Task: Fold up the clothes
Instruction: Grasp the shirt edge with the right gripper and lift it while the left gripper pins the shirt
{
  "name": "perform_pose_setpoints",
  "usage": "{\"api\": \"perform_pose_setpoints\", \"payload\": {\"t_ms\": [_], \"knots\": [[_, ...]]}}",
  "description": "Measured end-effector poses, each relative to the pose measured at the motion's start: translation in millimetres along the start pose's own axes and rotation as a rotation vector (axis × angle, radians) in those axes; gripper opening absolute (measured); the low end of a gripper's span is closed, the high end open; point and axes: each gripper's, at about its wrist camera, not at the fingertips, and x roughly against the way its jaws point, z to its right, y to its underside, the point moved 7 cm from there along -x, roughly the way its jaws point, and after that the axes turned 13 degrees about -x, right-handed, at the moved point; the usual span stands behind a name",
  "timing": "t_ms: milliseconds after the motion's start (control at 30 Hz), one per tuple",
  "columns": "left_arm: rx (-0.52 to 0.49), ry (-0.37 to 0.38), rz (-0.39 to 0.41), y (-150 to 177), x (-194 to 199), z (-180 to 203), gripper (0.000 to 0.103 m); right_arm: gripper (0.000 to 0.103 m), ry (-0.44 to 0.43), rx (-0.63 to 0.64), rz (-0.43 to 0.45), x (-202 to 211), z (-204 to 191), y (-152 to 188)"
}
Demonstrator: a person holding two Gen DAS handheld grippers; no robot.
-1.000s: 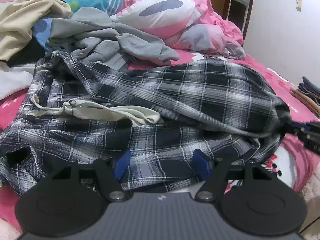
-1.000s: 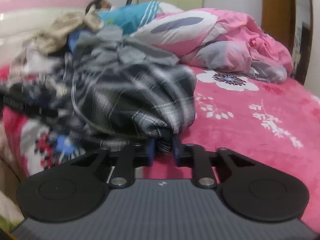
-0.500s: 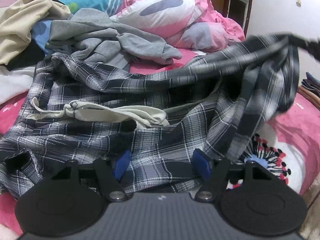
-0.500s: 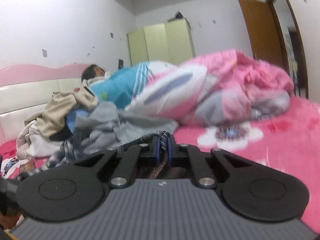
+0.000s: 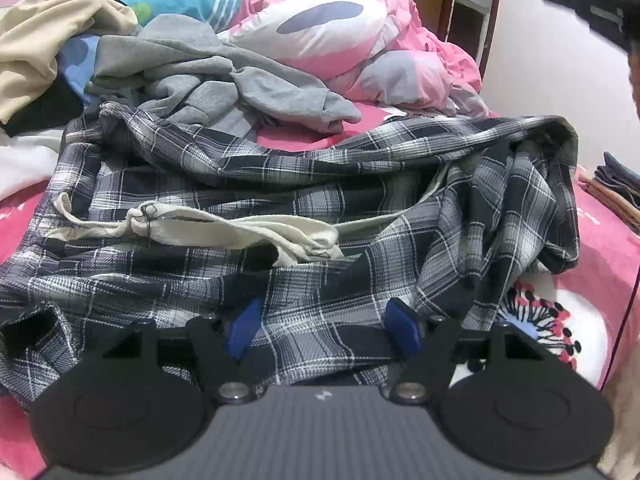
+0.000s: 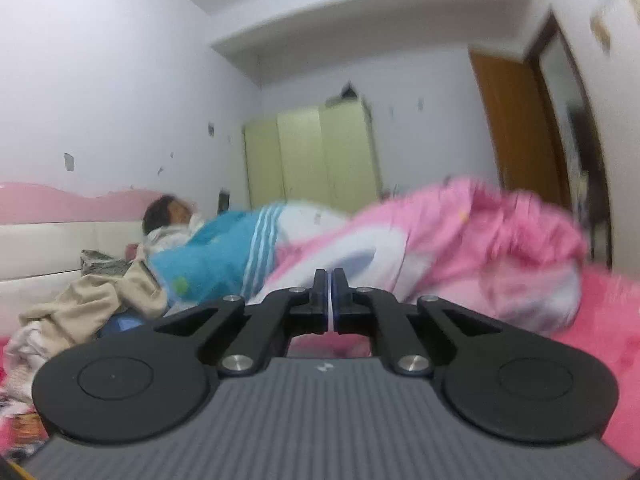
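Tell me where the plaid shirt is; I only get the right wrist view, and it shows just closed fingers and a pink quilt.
Observer: The plaid shirt lies crumpled on the bed, directly in front of the left gripper.
Operator: Is the left gripper holding it?
Observer: No. Its jaws stand open over the shirt's near edge.
Operator: Does any cloth reach the right gripper?
Observer: None. The right gripper is up in the air past the shirt's right end, apart from it.

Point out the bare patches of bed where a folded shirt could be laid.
Bare pink blanket lies right of the plaid shirt, before the folded stack. A small strip shows between the shirt and grey hoodie. The left side and far end are piled with clothes and the quilt.
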Motion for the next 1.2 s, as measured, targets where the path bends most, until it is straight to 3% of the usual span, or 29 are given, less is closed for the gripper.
{"api": "perform_pose_setpoints", "payload": {"t_ms": [33, 100, 133, 167, 267, 367, 433, 467, 500, 600, 733, 833, 1000, 1200], "knots": [[-0.001, 0.002, 0.002, -0.2, 0.2, -0.2, 0.071, 0.008, 0.01, -0.017, -0.032, 3.3, 4.7, 10.9], [-0.001, 0.01, 0.001, -1.0, 1.3, -0.6, 0.072, 0.047, 0.043, -0.047, -0.095, 11.9, 14.5, 35.8], [0.001, 0.016, -0.001, -1.6, 2.3, -0.8, 0.072, 0.056, 0.074, -0.058, -0.126, 18.1, 20.1, 51.4], [0.008, 0.025, -0.005, -3.7, 4.2, -1.4, 0.072, 0.063, 0.099, -0.08, -0.162, 25.5, 26.5, 67.8], [0.024, 0.109, 0.027, -15.4, 13.1, 4.8, 0.074, 0.071, 0.154, -0.188, -0.268, 52.1, 46.8, 117.6], [-0.028, 0.195, 0.082, -32.5, 18.5, 26.8, 0.081, 0.07, 0.18, -0.373, -0.334, 70.2, 66.8, 158.9], [-0.11, 0.232, 0.095, -43.4, 15.7, 51.9, 0.082, 0.06, 0.182, -0.478, -0.322, 77.4, 74.5, 172.2], [-0.149, 0.243, 0.095, -46.4, 12.7, 63.2, 0.082, 0.045, 0.181, -0.528, -0.309, 80.6, 77.8, 177.4], [-0.176, 0.246, 0.093, -47.9, 7.4, 73.1, 0.082, 0.038, 0.174, -0.567, -0.284, 81.3, 81.1, 176.2], [-0.229, 0.245, 0.073, -51.0, -10.9, 98.7, 0.078, 0.029, 0.142, -0.666, -0.186, 79.9, 91.2, 162.6], [-0.159, 0.211, 0.019, -54.7, -34.0, 104.2, 0.067, 0.025, 0.173, -0.591, -0.196, 67.7, 90.6, 158.8], [-0.125, 0.205, 0.032, -60.3, -32.6, 102.6, 0.064, 0.027, 0.14, -0.558, -0.161, 71.7, 80.9, 149.7], [-0.088, 0.195, 0.022, -60.6, -30.6, 94.7, 0.055, 0.027, 0.172, -0.526, -0.159, 66.6, 79.8, 150.0], [-0.042, 0.187, 0.019, -61.5, -30.3, 87.9, 0.048, 0.028, 0.098, -0.505, -0.074, 76.3, 67.9, 131.8]]}}
